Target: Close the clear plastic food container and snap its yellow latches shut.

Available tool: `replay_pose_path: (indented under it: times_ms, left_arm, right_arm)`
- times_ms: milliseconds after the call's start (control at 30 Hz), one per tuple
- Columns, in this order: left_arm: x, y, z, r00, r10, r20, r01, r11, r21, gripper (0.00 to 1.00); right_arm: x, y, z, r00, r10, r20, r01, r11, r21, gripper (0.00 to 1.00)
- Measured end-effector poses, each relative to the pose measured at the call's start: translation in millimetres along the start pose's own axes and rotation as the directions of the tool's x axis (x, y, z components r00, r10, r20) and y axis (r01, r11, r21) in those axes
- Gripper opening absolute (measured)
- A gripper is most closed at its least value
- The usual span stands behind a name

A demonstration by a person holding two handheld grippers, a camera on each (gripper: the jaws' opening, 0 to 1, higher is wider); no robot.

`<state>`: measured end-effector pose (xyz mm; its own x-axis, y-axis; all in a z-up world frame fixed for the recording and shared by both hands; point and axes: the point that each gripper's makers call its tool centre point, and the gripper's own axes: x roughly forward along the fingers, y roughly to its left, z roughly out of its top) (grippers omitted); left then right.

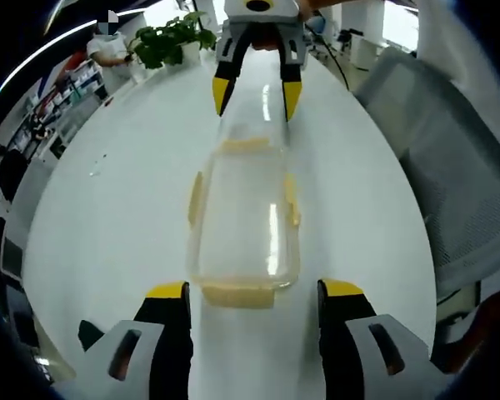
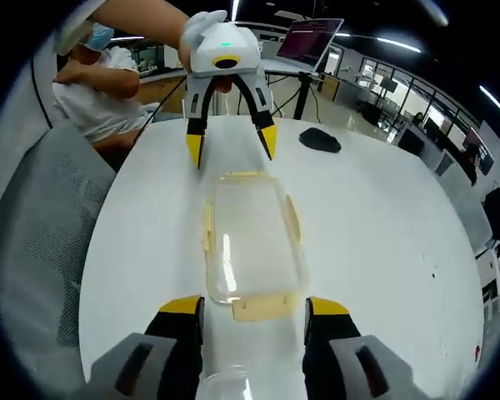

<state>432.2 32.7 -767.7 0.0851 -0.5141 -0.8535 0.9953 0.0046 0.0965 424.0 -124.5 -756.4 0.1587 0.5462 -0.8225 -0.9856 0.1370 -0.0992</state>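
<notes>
Looking down my left gripper (image 1: 252,292) now, I've got the clear rectangular plastic food container (image 1: 243,221) lying on the white oval table (image 1: 108,208), lengthways between my two tools, its near end right between my yellow-tipped jaws, which stand wide apart and grip nothing. The container's see-through lid sits on top, glare streaking across it, and pale yellow latches ring it: one at the near end (image 1: 237,295), one at the far end (image 1: 245,144), one on each long side. The near-end latch sticks out flat toward me; I cannot tell whether any of them is snapped down. Across the container, my right gripper (image 1: 257,93) points back at me, jaws spread, tips just beside the far end, not touching it as far as I can see. Switching to the right gripper view, same picture mirrored: the right gripper (image 2: 254,307) is released, jaws flanking the near end of the container (image 2: 252,243), with a yellow latch (image 2: 265,308) splayed out flat on the table between them. Opposite, the left gripper (image 2: 231,143) hangs spread-jawed above the far end, a person's hand (image 2: 202,29) on it. Further off I see a black computer mouse (image 2: 319,140), an open laptop (image 2: 310,42), a grey mesh chair (image 2: 42,242) and a leafy green potted plant (image 1: 173,37).
</notes>
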Motion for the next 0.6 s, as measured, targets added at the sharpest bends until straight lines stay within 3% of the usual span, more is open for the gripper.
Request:
replay_pose_path:
  times_ms: [333,600]
  left_arm:
    - [11.0,1.7,-10.7,0.999,-0.026,-0.043,0.026,1.0,0.013,0.55]
    - [15.3,2.3,-10.9,0.998,-0.045,-0.039,0.045,0.999,0.001,0.52]
  right_arm:
    - [12.7,-3.9,-11.1,0.997,0.02,-0.078,-0.025,0.998,-0.052,0.45]
    - [20.8,-5.4,-11.9,0.994,0.041,-0.097,-0.047,0.997,-0.066,0.44]
